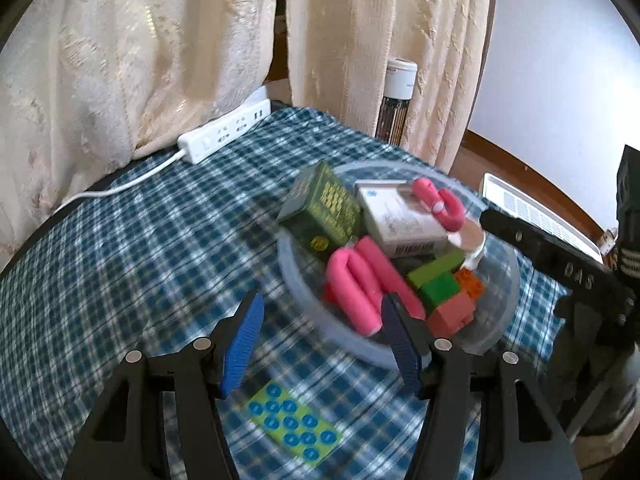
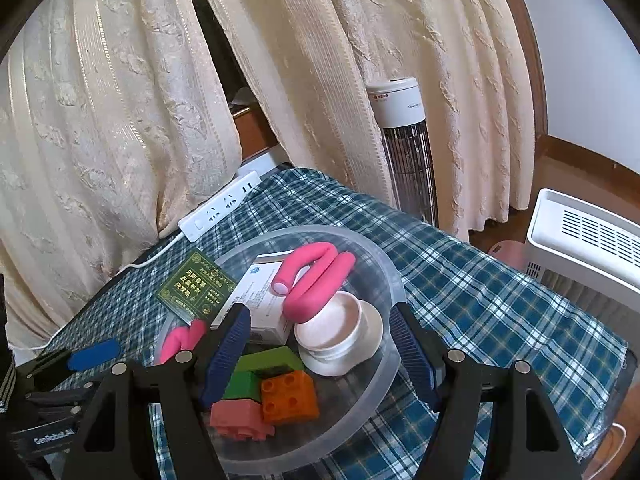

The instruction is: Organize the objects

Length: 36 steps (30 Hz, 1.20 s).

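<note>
A clear plastic bowl (image 1: 289, 268) (image 2: 280, 235) on the checked cloth holds a green box (image 1: 324, 208) (image 2: 196, 284), a white box (image 1: 400, 216), two pink foam curlers (image 1: 356, 288) (image 2: 316, 272), a white cup (image 2: 340, 320) and green, orange and salmon bricks (image 2: 288, 396). My left gripper (image 1: 322, 344) is open at the bowl's near left rim, with nothing between its blue pads. A green plate with blue studs (image 1: 296, 428) lies on the cloth just below it. My right gripper (image 2: 320, 352) hangs open over the bowl, with the cup and bricks seen between its fingers.
A white power strip (image 1: 224, 132) (image 2: 220, 208) and its cable lie at the table's far edge under cream curtains. A tower heater (image 2: 404, 140) and a white air purifier (image 2: 584, 248) stand on the floor beyond the table's right edge.
</note>
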Each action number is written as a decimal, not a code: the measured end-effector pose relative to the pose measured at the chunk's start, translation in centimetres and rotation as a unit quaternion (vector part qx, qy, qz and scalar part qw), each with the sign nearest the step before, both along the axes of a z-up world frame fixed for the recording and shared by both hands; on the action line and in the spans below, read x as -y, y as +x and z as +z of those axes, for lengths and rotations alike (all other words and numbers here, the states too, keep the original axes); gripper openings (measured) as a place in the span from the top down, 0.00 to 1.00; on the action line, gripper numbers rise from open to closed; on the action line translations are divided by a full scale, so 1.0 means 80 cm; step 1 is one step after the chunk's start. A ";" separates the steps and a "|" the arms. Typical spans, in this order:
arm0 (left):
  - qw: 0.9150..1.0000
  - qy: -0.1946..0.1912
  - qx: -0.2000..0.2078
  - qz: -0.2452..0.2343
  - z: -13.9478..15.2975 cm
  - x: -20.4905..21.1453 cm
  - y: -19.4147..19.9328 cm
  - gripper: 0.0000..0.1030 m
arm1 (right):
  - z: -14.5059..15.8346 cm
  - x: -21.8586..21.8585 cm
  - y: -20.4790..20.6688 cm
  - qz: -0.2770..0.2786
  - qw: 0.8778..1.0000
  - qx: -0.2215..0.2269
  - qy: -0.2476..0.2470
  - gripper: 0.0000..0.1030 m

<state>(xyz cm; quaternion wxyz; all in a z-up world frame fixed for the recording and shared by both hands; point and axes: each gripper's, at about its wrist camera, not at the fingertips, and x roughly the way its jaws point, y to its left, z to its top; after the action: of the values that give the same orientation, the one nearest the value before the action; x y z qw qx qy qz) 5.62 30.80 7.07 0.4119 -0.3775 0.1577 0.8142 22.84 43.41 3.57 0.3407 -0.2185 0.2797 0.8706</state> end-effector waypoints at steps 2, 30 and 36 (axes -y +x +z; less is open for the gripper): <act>1.000 -0.009 0.004 0.000 -0.005 0.015 0.004 0.39 | 0.000 0.002 0.002 0.011 1.000 -0.003 0.000 0.27; 0.995 -0.036 0.070 -0.052 -0.060 0.063 0.018 0.36 | 0.008 0.019 -0.002 0.025 1.000 0.001 0.003 0.27; 0.996 -0.051 0.029 -0.061 -0.057 0.069 0.023 0.36 | 0.008 0.021 -0.004 0.028 1.000 0.002 0.002 0.27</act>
<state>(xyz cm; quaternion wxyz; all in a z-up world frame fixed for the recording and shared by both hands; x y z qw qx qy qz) 7.43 25.27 2.53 0.4455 -0.4108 0.2101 0.7672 22.53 41.74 4.24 0.3168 -0.2269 0.2708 0.8802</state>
